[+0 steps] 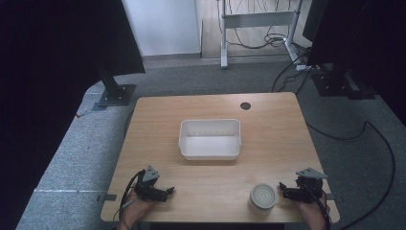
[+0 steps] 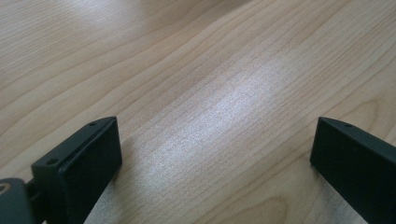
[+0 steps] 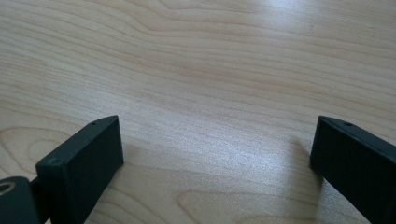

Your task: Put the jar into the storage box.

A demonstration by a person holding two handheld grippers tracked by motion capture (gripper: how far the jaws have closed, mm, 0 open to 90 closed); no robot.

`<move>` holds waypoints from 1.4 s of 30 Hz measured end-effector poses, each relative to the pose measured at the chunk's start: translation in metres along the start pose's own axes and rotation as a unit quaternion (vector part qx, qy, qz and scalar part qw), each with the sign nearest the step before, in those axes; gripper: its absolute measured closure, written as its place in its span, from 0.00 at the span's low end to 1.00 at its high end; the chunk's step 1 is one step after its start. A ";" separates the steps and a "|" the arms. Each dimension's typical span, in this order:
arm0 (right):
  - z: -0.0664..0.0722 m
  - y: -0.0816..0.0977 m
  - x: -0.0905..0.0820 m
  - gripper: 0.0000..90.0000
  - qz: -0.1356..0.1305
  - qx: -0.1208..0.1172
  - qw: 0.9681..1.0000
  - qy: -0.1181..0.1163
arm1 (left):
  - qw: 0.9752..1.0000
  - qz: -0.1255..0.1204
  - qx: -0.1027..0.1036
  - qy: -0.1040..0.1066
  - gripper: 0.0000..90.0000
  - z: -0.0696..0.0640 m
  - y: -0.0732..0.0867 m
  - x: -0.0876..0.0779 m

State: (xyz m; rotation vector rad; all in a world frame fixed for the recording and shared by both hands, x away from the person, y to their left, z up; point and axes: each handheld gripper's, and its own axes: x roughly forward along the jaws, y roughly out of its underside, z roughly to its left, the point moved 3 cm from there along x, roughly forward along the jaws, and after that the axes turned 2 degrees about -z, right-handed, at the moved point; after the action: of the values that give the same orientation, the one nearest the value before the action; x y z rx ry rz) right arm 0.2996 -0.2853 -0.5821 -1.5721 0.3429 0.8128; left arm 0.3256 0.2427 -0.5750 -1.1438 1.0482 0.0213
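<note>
Resting on the table (image 1: 210, 179), both grippers' fingers (image 2: 79, 163) gape released — white round container (image 1: 263, 196) unlabelled.

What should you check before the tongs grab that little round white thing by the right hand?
1. Right tongs open: ok, the jaws stand wide apart in the right gripper view.
2. Left tongs open: ok, wide apart too, bare wood between them.
3. Small round white lidded container within reach: ok, it sits just beside the right tongs, near the front edge.
4. Container between the right jaws: not ok, only wood lies between them.
5. White rectangular plastic bin ready to take something: ok, it looks empty and sits mid-table.
6. Light wooden table free of clutter around the container: ok.
</note>
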 end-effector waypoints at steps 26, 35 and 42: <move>0.003 -0.002 -0.006 0.03 -0.008 -0.002 1.000 -0.021 | 1.000 -0.006 -0.017 -0.017 0.05 0.002 0.000 -0.001; 0.008 -0.004 -0.015 0.02 -0.017 -0.006 1.000 -0.025 | 1.000 -0.005 -0.019 -0.018 0.05 0.002 0.001 -0.001; 0.012 0.001 -0.025 0.01 -0.023 -0.005 0.999 -0.036 | 1.000 -0.005 -0.020 -0.019 0.04 0.002 0.001 -0.001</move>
State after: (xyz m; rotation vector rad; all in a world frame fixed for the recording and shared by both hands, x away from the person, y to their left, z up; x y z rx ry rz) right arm 0.2777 -0.2797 -0.5652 -1.5501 0.2509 0.8347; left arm 0.3258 0.2453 -0.5749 -1.1817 1.0120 0.0560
